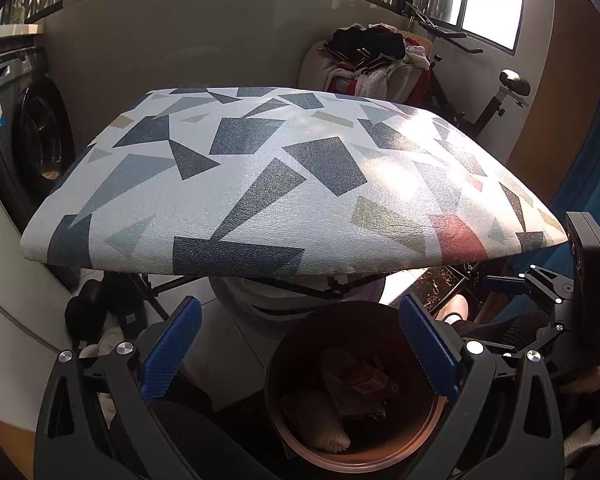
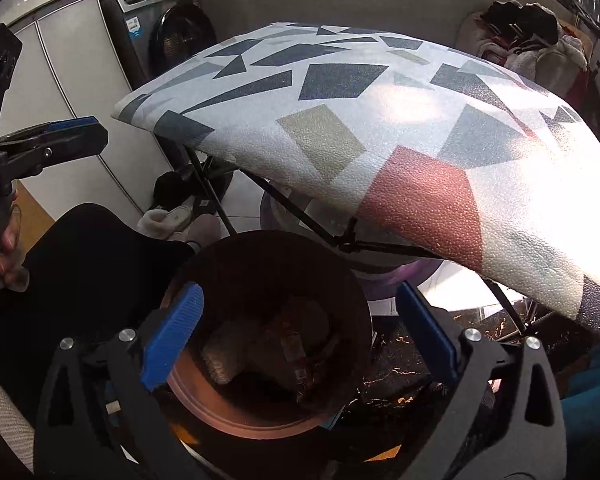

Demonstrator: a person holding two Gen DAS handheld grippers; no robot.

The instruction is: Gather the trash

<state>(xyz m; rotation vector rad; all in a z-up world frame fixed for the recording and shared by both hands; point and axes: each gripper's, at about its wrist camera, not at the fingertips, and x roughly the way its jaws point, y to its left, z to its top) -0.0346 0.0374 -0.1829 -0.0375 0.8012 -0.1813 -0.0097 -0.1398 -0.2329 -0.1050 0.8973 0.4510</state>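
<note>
Brown bin with trash below open right tongs.

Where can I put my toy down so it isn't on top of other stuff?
The patterned tabletop is bare from edge to edge, so anywhere there works. It is crowded lower down: the brown bin already holds trash, slippers sit on the floor under the table, and clothes pile behind it.
</note>
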